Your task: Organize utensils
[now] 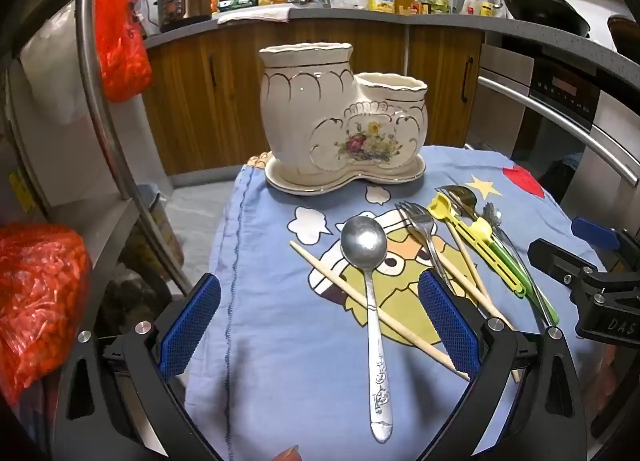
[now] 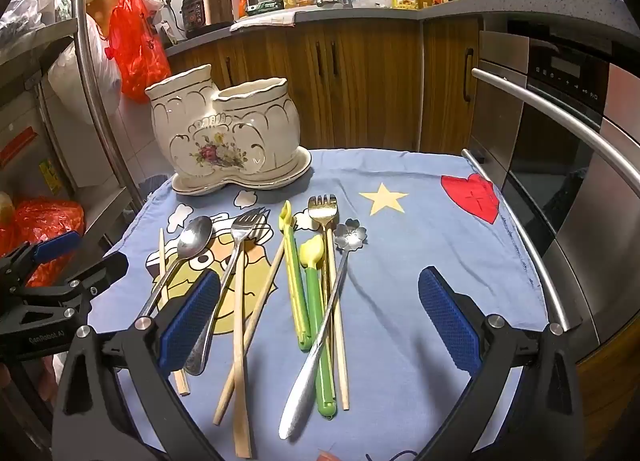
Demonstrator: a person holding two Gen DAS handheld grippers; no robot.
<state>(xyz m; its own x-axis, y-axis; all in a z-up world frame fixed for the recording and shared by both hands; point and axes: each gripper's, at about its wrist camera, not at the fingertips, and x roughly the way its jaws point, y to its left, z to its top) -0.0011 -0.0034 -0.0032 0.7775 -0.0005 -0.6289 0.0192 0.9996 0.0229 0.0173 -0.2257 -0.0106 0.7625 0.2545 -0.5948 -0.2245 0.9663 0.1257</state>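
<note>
Kitchen worktop under a blue cartoon cloth (image 2: pixel 400 261). Spoons, forks and chopsticks (image 2: pixel 280 301) all loose in front of the empty-looking ceramic holder (image 2: pixel 226 141); nothing sorted yet. Left gripper (image 1: pixel 320 325) and right gripper (image 2: pixel 318 321) fingers wide, holding nothing.

Utensils (image 2: pixel 280 281) lie on the cloth (image 2: pixel 420 229), holder (image 2: pixel 228 141) behind them.

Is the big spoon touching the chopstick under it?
Touching. The left wrist view shows the spoon's handle lying straight across the chopstick, no gap visible at the crossing.
</note>
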